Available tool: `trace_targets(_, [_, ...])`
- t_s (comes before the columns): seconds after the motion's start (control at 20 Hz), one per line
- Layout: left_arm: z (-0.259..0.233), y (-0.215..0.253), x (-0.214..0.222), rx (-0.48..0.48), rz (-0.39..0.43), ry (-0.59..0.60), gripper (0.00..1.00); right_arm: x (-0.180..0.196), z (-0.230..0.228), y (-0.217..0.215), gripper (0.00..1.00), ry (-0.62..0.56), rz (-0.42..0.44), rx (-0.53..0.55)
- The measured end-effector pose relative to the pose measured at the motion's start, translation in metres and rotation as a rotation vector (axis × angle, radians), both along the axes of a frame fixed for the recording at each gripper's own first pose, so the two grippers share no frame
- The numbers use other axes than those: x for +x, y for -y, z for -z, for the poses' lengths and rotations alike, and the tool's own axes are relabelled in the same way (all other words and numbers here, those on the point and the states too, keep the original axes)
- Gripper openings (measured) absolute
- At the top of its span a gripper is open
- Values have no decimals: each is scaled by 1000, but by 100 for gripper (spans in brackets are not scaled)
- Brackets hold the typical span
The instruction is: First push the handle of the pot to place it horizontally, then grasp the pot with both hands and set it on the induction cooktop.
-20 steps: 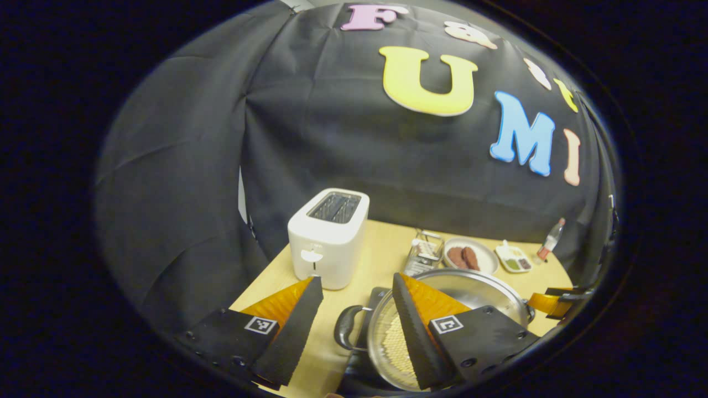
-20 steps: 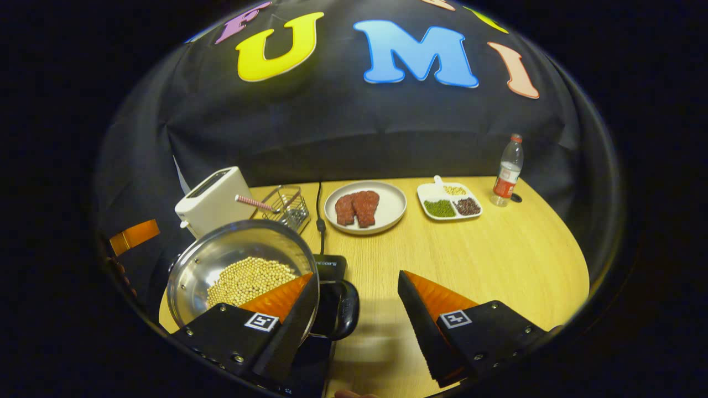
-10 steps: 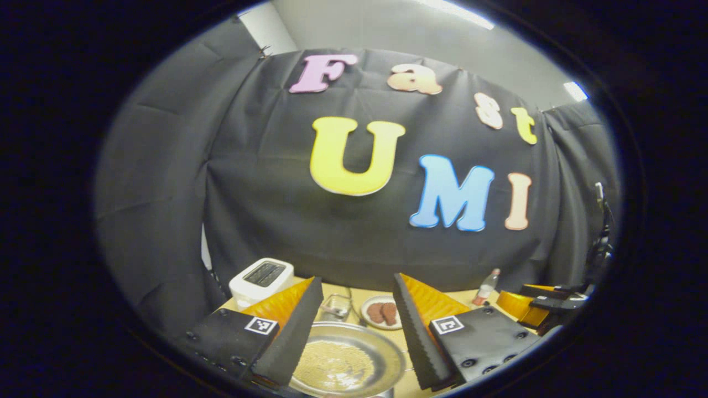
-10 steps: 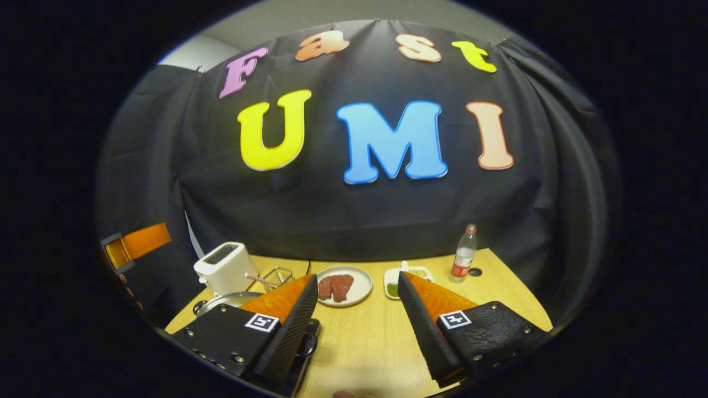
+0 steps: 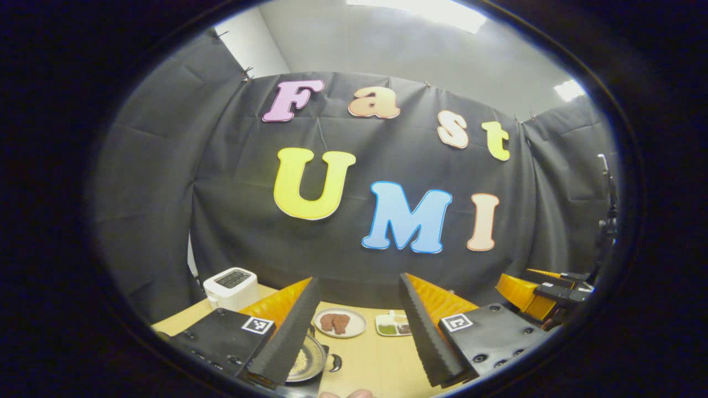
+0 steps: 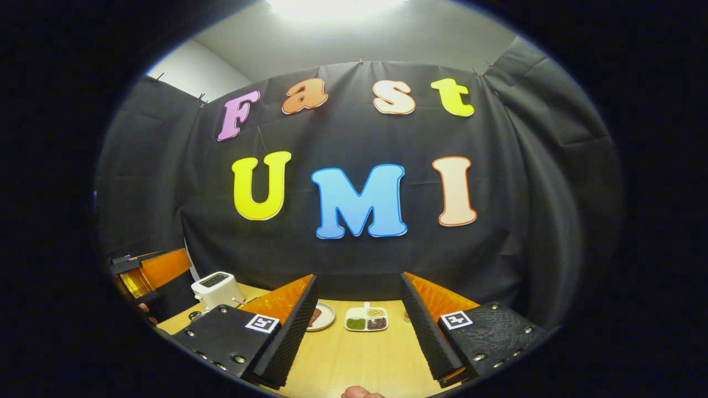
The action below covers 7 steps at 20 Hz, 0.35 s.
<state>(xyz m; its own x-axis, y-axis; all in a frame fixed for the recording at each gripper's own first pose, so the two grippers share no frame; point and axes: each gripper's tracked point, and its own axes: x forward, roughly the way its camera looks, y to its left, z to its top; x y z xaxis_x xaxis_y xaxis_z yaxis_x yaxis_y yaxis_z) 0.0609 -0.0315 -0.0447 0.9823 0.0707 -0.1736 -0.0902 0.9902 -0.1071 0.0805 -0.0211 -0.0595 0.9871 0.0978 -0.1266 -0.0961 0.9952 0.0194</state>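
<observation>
The steel pot (image 5: 307, 360) of pale beans sits low in the left gripper view, half hidden behind my left gripper's left finger, with one black handle (image 5: 335, 362) showing at its right. A dark slab under it looks like the induction cooktop (image 5: 303, 388), though I cannot tell for sure. My left gripper (image 5: 358, 279) is open, empty, and held well above and back from the pot. My right gripper (image 6: 358, 276) is also open and empty, high over the wooden table (image 6: 354, 354). Each gripper shows at the edge of the other's view: right gripper (image 5: 545, 290), left gripper (image 6: 146, 271).
A white toaster (image 5: 231, 287) (image 6: 214, 287) stands at the back left. A plate of meat (image 5: 339, 322) (image 6: 323, 316) and a divided dish of beans (image 5: 394, 326) (image 6: 366, 320) lie near the back wall. The person's fingertip (image 6: 359, 393) peeks in at the bottom edge.
Both grippers, open throughout, have lifted and drawn back from the pot. The views have tilted up, so the table and pot have shrunk toward the bottom.
</observation>
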Motion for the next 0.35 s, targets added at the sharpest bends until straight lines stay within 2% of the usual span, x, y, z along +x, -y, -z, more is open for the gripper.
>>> trace_targets(0.2, [-8,19,-4,51,-15,11,94,-3,-8,17,91,9,-22,30])
trace_targets(0.35, [-22,28,-11,53,-17,41,91,-5,-8,26,91,-3,-8,60])
